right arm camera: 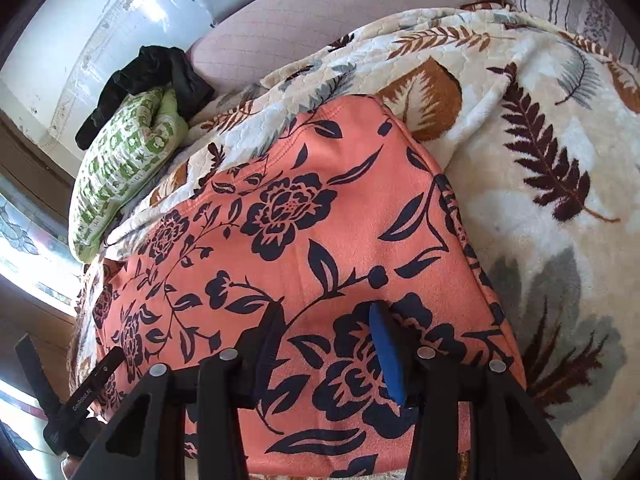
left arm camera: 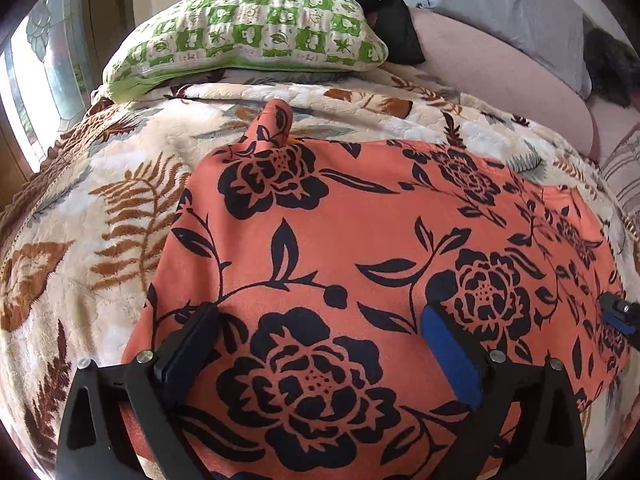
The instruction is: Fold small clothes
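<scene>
A coral garment with a black flower print lies spread flat on a leaf-pattern blanket. A narrow part of it sticks out at the far edge. My left gripper is open just above the cloth near its front edge, with nothing between its fingers. The same garment fills the right wrist view, its right edge folded over. My right gripper is open over its near part, holding nothing. The right gripper's tip shows at the far right of the left wrist view.
A green and white patterned pillow lies at the far side with a black garment behind it. A pink sheet and grey pillow lie beyond. A window is on the left.
</scene>
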The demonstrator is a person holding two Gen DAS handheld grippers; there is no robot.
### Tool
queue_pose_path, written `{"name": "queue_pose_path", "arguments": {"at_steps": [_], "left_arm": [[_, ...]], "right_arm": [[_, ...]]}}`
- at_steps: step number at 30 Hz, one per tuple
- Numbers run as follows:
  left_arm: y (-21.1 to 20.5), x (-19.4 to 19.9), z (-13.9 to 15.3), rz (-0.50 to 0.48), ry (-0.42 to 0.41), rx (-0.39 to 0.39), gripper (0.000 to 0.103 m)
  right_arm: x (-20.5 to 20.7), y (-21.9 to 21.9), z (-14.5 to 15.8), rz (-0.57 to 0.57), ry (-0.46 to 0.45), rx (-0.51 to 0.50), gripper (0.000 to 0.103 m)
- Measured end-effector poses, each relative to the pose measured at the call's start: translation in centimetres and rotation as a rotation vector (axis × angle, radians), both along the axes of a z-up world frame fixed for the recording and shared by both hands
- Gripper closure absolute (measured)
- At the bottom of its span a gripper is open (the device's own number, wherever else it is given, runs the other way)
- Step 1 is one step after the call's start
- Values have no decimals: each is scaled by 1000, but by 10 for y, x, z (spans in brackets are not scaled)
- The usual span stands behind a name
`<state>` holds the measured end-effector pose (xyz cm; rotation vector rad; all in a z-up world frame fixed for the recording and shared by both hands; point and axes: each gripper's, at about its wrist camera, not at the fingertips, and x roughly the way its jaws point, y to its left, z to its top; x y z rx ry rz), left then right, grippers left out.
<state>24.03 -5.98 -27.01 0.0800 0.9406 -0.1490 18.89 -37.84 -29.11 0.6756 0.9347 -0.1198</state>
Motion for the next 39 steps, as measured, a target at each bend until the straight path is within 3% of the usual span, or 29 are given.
{"name": "queue_pose_path", "arguments": {"at_steps": [1,4,6,9,14,16,18,21,22,24,27,30,32,35,39], "left_arm": [[-1,-3,2,-9,14,7,3],[15,-23,19,6,-24,-68,3],[32,-35,25,79,-16,-89,3],[62,-65,26,169,-24,-185,3],[87,-96,11,253,-4,-194,3],[87,-100,7,234,1,-188,4],[90,-100,5,236,-1,-197,9],[101,-95,6,272,-9,-233,10],[105,-93,4,286,-1,-243,12],[111,-90,-1,297,14,-290,38],[109,-87,1,277,-12,-322,48],[104,-86,2,265,-36,-327,49],[103,-87,5,256,-50,-349,48],[102,-86,6,243,-54,-402,37],[93,-84,2,233,-46,-379,37]], "right_arm": [[-1,3,3,1,-16,6,53],[-5,10,11,22,-90,96,53],[-6,22,17,62,-106,80,53],[-8,43,22,127,-135,75,53],[-11,75,29,238,-207,101,53],[-7,88,20,278,-177,142,53],[1,101,1,315,-69,137,54],[-3,105,7,303,-97,112,53],[-6,104,12,303,-129,128,54],[-8,106,21,325,-192,159,54],[-7,121,25,385,-223,158,54],[7,138,1,418,-91,132,55],[8,140,4,409,-114,108,55],[7,137,16,422,-197,170,55],[3,154,31,498,-284,139,58]]}}
